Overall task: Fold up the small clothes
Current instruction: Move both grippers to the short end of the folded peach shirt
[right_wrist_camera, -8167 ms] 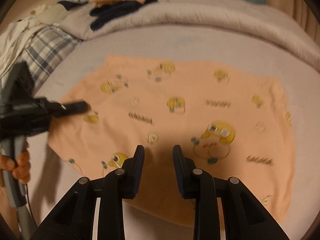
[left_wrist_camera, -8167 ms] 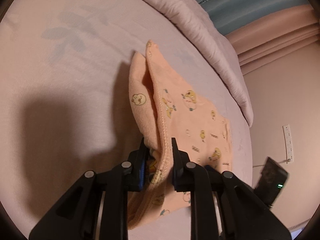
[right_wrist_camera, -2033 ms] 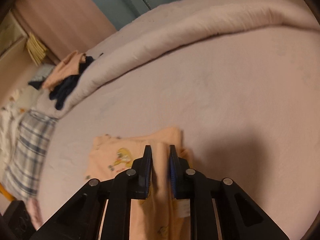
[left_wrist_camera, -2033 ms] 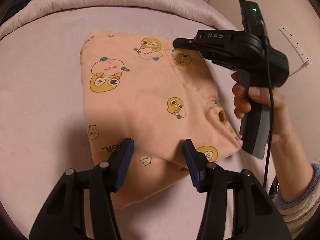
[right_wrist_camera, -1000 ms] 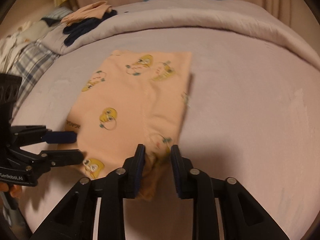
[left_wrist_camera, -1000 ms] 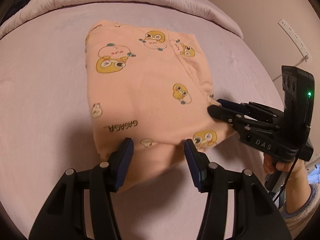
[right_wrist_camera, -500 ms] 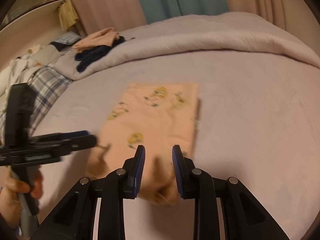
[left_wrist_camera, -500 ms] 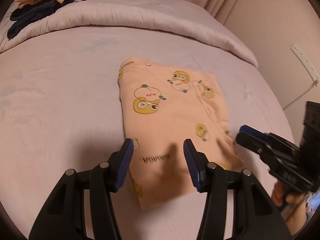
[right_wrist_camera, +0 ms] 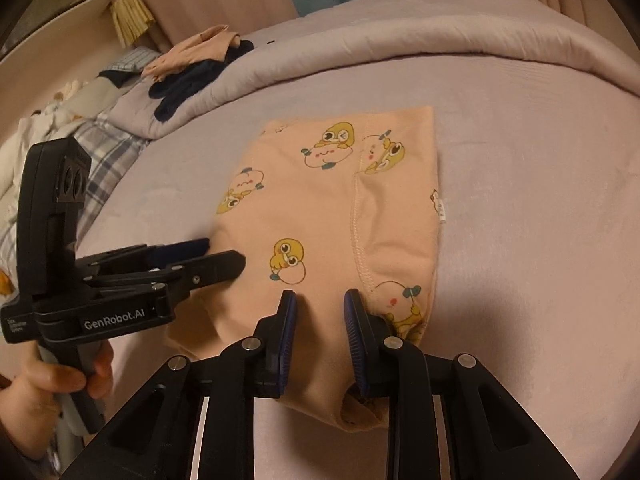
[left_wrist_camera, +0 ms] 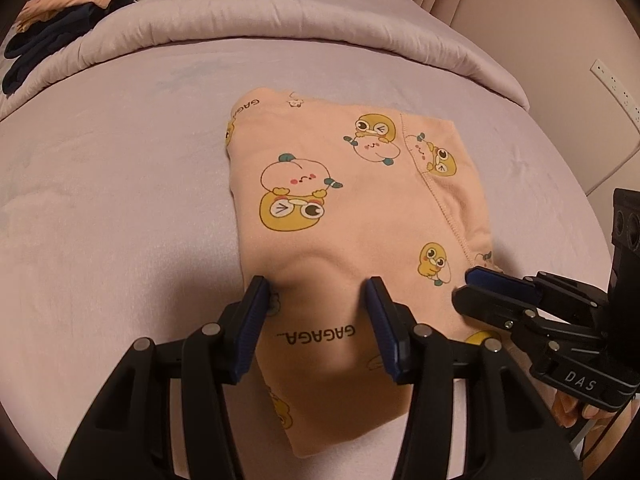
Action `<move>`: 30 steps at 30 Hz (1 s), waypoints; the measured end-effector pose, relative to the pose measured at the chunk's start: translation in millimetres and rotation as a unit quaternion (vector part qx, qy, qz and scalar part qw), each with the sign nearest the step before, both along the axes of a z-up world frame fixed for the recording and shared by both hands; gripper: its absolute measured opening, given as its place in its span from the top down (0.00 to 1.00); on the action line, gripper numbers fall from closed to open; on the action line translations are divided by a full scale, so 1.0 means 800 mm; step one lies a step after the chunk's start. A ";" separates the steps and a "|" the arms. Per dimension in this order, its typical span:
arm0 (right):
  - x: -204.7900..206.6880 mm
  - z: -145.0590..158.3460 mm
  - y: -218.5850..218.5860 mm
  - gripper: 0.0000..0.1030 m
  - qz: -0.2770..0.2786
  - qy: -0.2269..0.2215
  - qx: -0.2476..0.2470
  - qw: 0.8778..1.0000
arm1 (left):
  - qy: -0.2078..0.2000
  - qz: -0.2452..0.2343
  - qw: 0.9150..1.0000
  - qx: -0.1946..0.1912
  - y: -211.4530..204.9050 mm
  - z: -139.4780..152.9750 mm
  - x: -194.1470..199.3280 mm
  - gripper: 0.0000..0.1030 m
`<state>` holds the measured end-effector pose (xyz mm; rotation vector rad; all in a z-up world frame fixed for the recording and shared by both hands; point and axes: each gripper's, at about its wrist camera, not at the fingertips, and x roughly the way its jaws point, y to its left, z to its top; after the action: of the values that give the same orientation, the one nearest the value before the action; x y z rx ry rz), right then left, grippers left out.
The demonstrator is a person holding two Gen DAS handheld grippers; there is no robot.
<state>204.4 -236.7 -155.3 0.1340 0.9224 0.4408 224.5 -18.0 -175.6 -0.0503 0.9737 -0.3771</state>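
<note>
A small peach garment (left_wrist_camera: 340, 220) with yellow cartoon prints lies folded in a flat rectangle on the lilac bed (left_wrist_camera: 120, 200). My left gripper (left_wrist_camera: 318, 300) stands open, its fingers straddling a low hump of cloth at the garment's near left part. My right gripper (right_wrist_camera: 320, 304) is open with a narrower gap, low over the near edge of the garment (right_wrist_camera: 328, 208), beside a stitched seam. Nothing is pinched between its pads. Each gripper shows in the other's view: the right gripper (left_wrist_camera: 480, 284) at the garment's right edge, the left gripper (right_wrist_camera: 224, 254) at its left edge.
A rolled duvet (left_wrist_camera: 280, 12) runs along the back of the bed. A pile of peach and navy clothes (right_wrist_camera: 196, 64) sits at the far left, with plaid fabric (right_wrist_camera: 104, 152) below it. A power strip (left_wrist_camera: 612, 84) hangs on the right wall. A hand (right_wrist_camera: 48, 384) holds the left gripper's handle.
The right gripper let go of the raised fold at the near edge. Both grippers drew back from the garment, then came down again over its near end. The garment now lies flat.
</note>
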 end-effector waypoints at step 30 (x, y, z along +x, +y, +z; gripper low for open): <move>-0.024 0.010 -0.048 0.56 -0.054 0.003 0.025 0.998 | 0.022 0.033 0.999 -0.013 0.016 -0.006 -0.056 0.36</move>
<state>185.5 -274.9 -147.1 0.2297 0.9067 0.3644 179.7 -5.2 -180.7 -0.1153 1.0070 -0.3287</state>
